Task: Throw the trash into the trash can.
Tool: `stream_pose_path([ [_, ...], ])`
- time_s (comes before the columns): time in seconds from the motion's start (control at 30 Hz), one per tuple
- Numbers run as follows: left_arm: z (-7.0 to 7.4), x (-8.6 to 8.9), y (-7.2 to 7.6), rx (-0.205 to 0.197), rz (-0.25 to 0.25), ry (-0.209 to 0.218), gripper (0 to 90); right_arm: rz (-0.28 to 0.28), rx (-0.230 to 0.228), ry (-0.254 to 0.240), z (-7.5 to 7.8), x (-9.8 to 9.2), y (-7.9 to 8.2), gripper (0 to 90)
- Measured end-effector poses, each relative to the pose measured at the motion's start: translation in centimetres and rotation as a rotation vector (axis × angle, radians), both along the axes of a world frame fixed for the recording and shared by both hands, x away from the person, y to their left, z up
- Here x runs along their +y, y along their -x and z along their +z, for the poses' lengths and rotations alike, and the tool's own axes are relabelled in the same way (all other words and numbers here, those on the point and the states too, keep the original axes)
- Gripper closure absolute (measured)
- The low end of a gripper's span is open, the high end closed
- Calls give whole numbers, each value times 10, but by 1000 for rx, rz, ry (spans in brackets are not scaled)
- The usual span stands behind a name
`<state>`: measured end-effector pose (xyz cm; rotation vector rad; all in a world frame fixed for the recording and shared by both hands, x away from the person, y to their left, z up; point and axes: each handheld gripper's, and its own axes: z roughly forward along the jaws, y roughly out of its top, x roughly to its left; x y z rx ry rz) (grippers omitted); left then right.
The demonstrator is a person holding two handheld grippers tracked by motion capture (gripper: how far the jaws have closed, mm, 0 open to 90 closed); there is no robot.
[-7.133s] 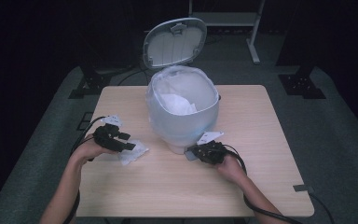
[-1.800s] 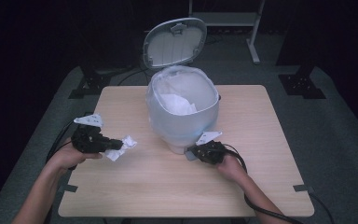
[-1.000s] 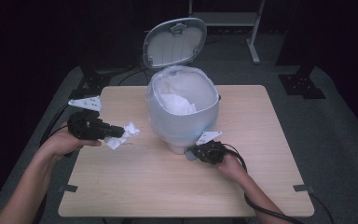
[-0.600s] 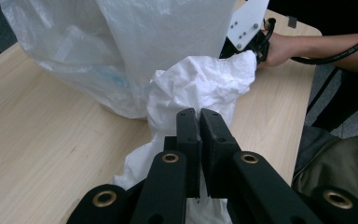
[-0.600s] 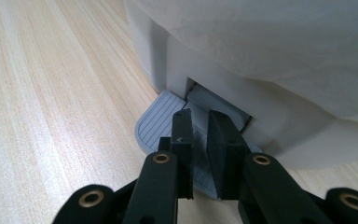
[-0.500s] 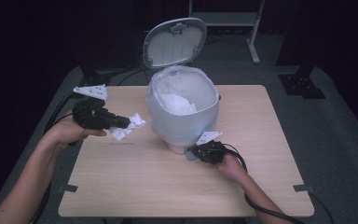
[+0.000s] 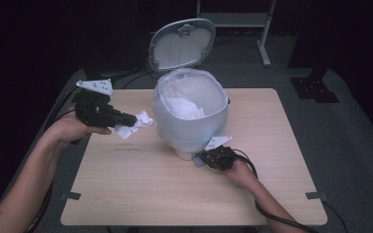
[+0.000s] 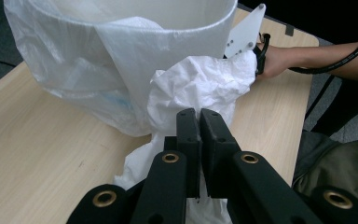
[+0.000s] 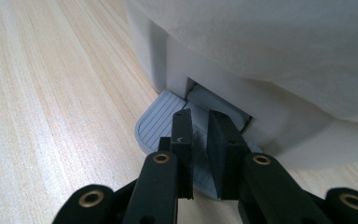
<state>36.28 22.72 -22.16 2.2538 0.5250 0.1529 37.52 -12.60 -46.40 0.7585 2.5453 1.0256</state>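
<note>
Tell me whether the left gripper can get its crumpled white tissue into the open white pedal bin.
Probably yes: the lid stands open and the left gripper, shut on the tissue, sits beside the bin, though below its rim.

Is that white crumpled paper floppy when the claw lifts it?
Probably floppy: the paper droops below the left claw. It looks light, held by one pinched corner. It likely won't slip, since the jaws are shut tight on it.
</note>
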Motion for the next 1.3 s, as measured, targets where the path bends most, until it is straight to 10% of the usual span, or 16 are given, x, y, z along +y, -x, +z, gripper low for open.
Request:
stream_pose_path([
  [1.3, 40, -47, -25, -23, -17, -17, 865, 2, -6, -12, -1, -2, 0, 800],
])
